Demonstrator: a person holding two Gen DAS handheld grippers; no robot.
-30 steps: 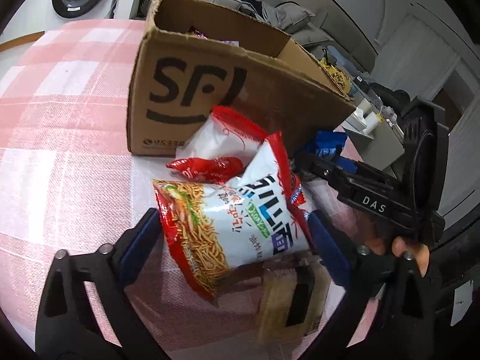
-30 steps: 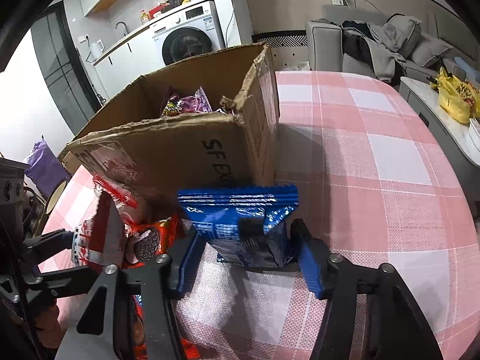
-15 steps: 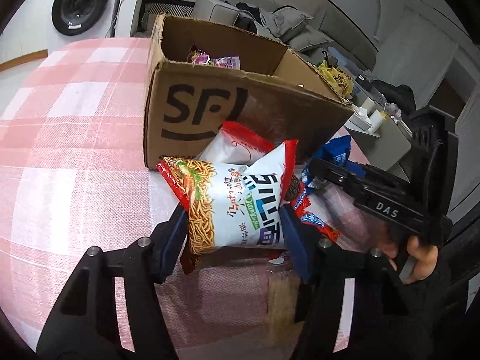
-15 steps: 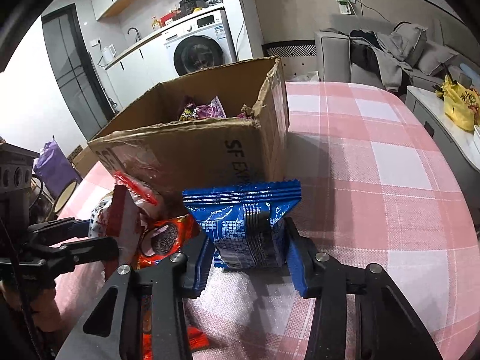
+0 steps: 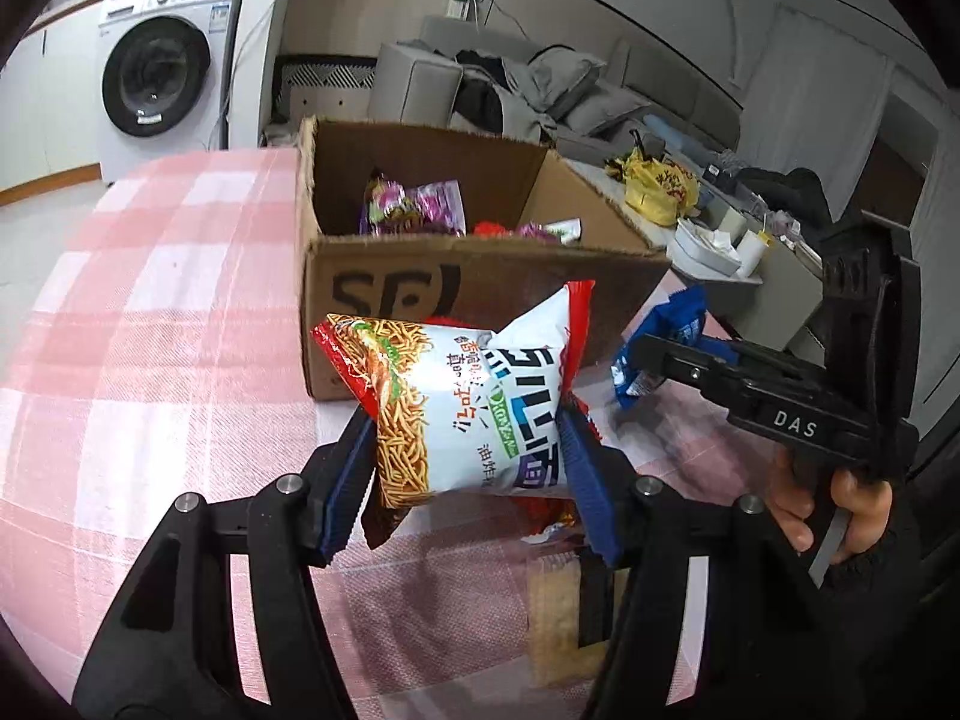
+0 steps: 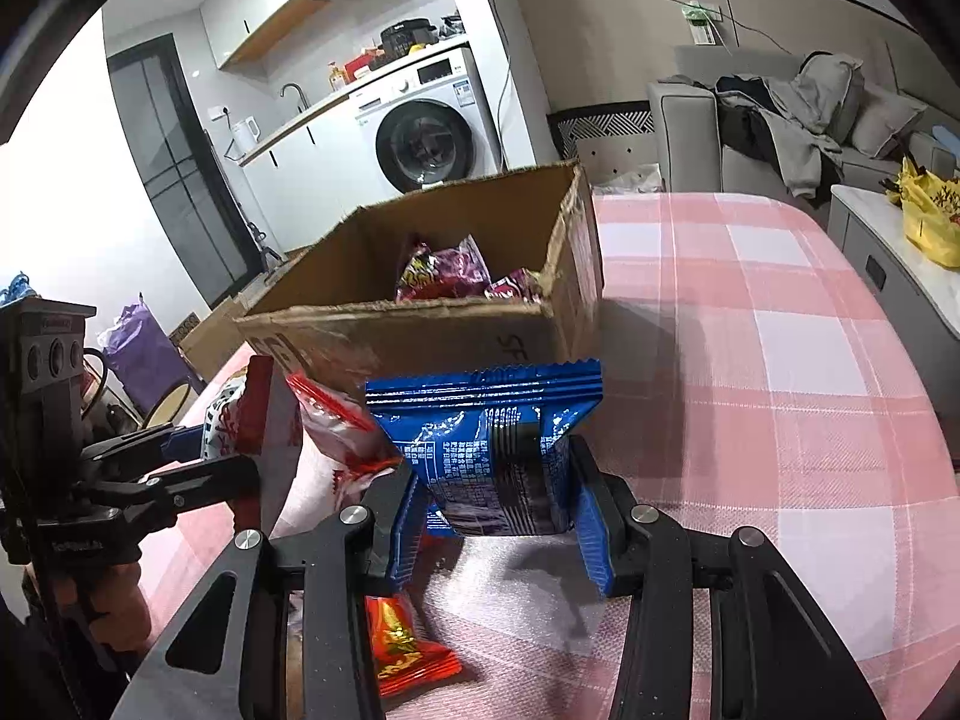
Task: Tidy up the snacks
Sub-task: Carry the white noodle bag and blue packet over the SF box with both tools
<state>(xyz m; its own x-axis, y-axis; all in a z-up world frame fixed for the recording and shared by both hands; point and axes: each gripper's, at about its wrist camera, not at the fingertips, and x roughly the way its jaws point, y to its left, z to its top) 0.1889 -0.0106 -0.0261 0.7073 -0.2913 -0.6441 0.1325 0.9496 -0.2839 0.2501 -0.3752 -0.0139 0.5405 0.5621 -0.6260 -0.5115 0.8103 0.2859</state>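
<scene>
My left gripper is shut on a white and red noodle snack bag and holds it above the table, in front of the open cardboard box. My right gripper is shut on a blue cookie packet, lifted near the box's corner. The blue packet also shows in the left wrist view. Purple snack packs lie inside the box. The left gripper with its bag shows at the left of the right wrist view.
A red snack packet lies on the pink checked tablecloth under my right gripper. A washing machine, a grey sofa with clothes and a side counter with a yellow bag stand beyond the table.
Both grippers have risen with their packets, so the box's inside now shows. The left gripper has closed tighter on the noodle bag and lifted it off the pile.
</scene>
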